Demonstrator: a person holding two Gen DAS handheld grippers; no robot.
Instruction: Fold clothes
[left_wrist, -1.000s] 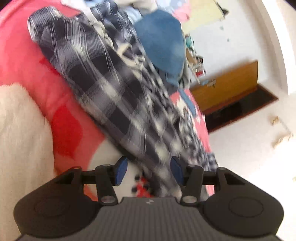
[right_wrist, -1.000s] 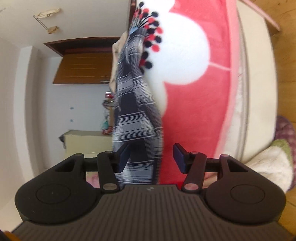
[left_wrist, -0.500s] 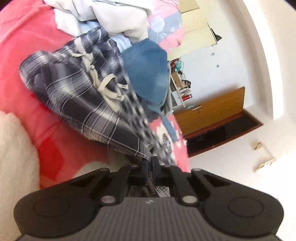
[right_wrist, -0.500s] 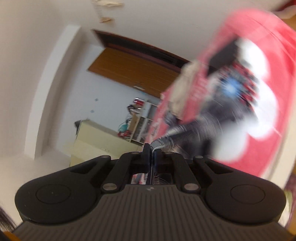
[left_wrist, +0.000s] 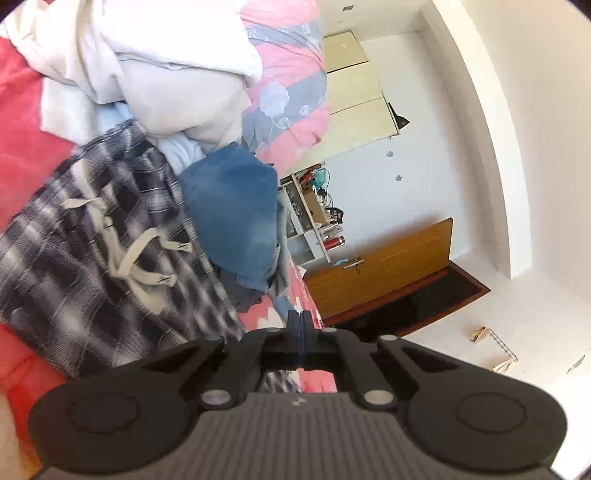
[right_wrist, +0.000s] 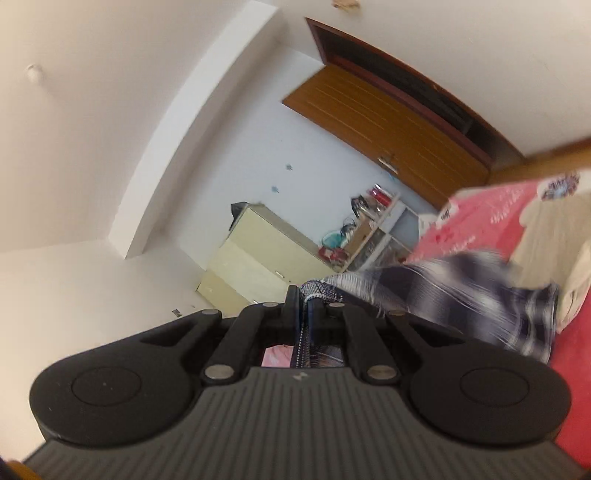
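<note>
Covering most of both views, a red blanket (left_wrist: 22, 122) with white shapes lies over the bed, and the clothes rest on it. A heap of white and pale garments (left_wrist: 159, 62) sits at the far side, with a pink and grey floral quilt (left_wrist: 291, 92) behind it and a folded blue denim piece (left_wrist: 232, 214) just beside the heap. Plaid drawstring trousers (left_wrist: 92, 251), dark blue and white with a cream cord, spread from the pile toward the left gripper (left_wrist: 300, 325), whose jaws are pressed together; plaid cloth shows beneath them, though the pinch itself is hidden. In the right wrist view the same trousers (right_wrist: 461, 291) stretch, blurred, from the blanket (right_wrist: 576, 369) to the right gripper (right_wrist: 303, 306), which is clamped on a hem edge running between its fingers. Beyond stand a wooden door (right_wrist: 388, 122) and a cream cabinet (right_wrist: 255, 266).
</note>
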